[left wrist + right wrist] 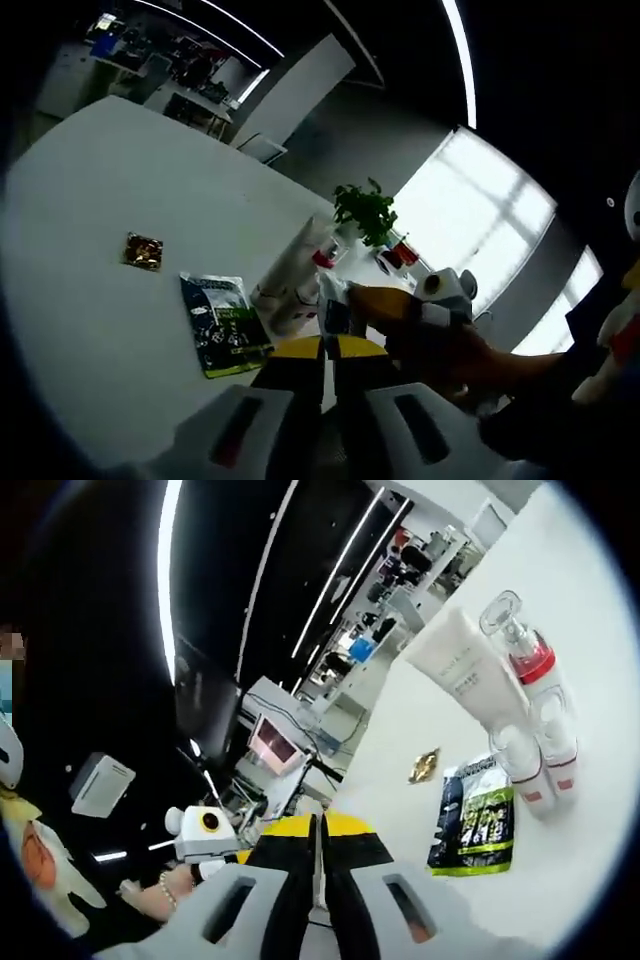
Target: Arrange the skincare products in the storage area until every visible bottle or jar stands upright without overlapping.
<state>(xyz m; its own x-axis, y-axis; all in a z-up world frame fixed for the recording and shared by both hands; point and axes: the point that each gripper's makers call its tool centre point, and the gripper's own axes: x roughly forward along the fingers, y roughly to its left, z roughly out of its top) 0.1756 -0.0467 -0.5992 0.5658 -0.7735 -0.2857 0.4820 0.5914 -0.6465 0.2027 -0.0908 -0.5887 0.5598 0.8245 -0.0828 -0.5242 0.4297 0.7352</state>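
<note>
Matt white table, glossy plastic tube, shiny sachet.

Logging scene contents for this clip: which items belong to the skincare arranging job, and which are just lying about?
Job items:
white tube
red-collared pump bottle
small white bottles

Lying about:
green-black sachet
small gold packet
potted plant

A white tube lay among small white bottles with red bands on the table, beside a clear-capped pump bottle; a green-black sachet lay flat just beside them.
</note>
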